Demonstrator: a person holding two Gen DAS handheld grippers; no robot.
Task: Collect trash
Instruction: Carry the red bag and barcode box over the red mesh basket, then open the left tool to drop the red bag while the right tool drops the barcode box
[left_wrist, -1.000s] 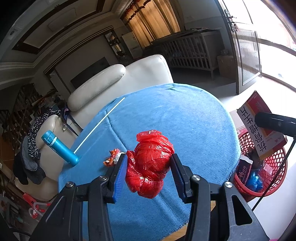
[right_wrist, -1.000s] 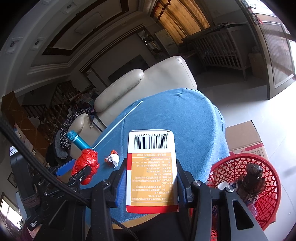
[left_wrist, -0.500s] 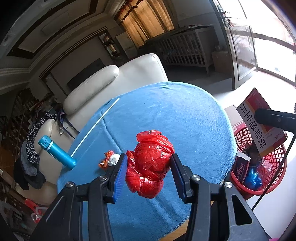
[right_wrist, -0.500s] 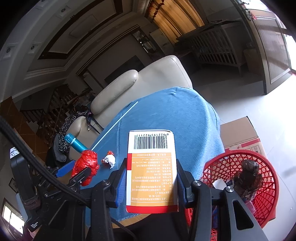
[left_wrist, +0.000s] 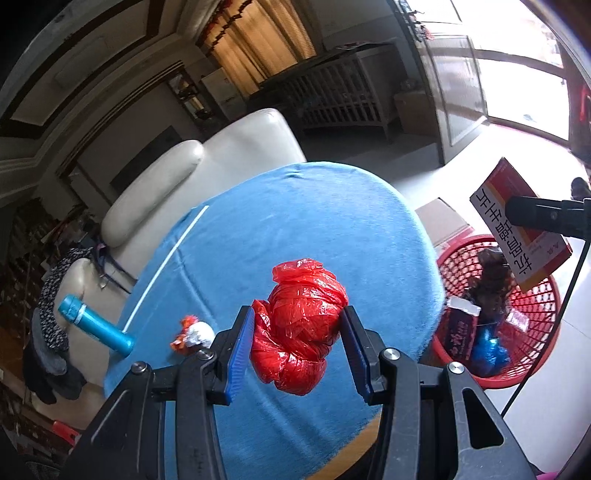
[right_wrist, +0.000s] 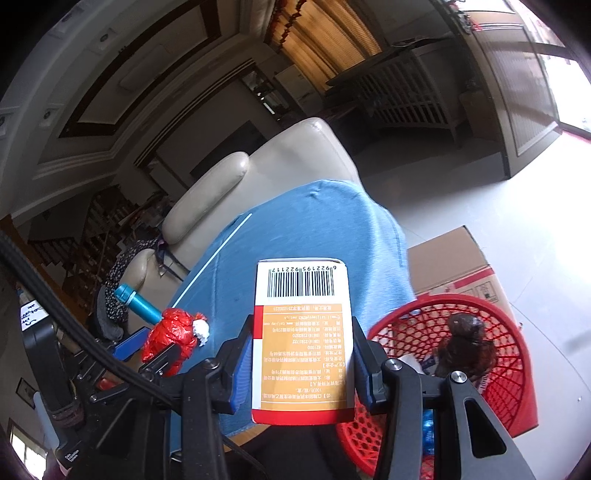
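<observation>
Left gripper: my jaws pinch the red bag wad, held above the blue-clothed bench
Right gripper: my jaws clamp the orange carton, beside the red basket

Crumpled plastic bag red; tablecloth plain blue. Box orange and white with a red stripe, black barcode on top. Basket red open lattice. Bottle teal. Armchair cream. Small wrapper white and orange-red.
</observation>
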